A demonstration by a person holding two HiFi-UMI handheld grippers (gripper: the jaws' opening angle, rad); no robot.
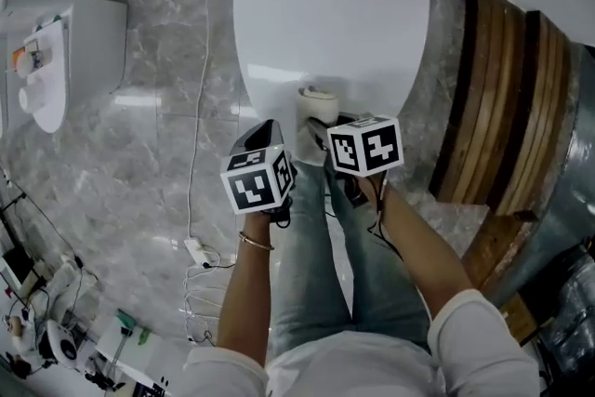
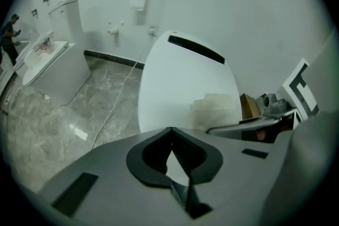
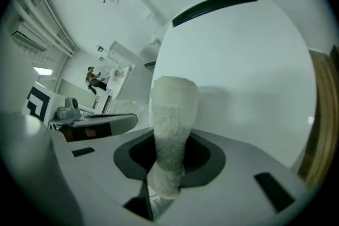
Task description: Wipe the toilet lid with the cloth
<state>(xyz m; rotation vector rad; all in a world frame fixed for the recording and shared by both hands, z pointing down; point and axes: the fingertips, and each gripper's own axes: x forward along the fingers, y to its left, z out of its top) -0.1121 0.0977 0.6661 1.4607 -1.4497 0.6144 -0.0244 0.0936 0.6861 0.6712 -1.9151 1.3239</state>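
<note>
Item 1: the toilet lid [image 1: 325, 23]. White, glossy, oval plastic, shut flat, with a black slot across its far end. It fills the middle of your head view, straight ahead of your knees.

Item 2: the cloth [image 3: 172, 124]. Off-white terry fabric, folded into a thick, narrow pad. It stands up out of your right gripper [image 3: 168, 169], whose jaws are pinched on its lower end. The free end reaches forward over the near edge of the lid. Whether its tip rests on the plastic or hangs just above it cannot be settled from these angles; it looks close.

Item 3: your left gripper [image 2: 172, 159]. The jaws are pressed together with nothing between them. It sits just beside the right one, off the lid's near-left edge.

Item 4: surroundings. A grey marble-patterned floor [image 1: 139, 135], a thin white cable [image 1: 198, 107] trailing across it, and a brown wooden slatted panel [image 1: 507, 98] to the right of the toilet.

Step in hand, as I judge it: the cloth is gripped and brought to the lid's front, and the wiping proper lies ahead of you. For the next move, tilt the pad so its broad face lies flat on the lid. Then press lightly and sweep from the near edge toward the black slot in overlapping lanes. Keep the pinch firm, since the drag will tug at the cloth, and hold your left gripper clear of the path.
</note>
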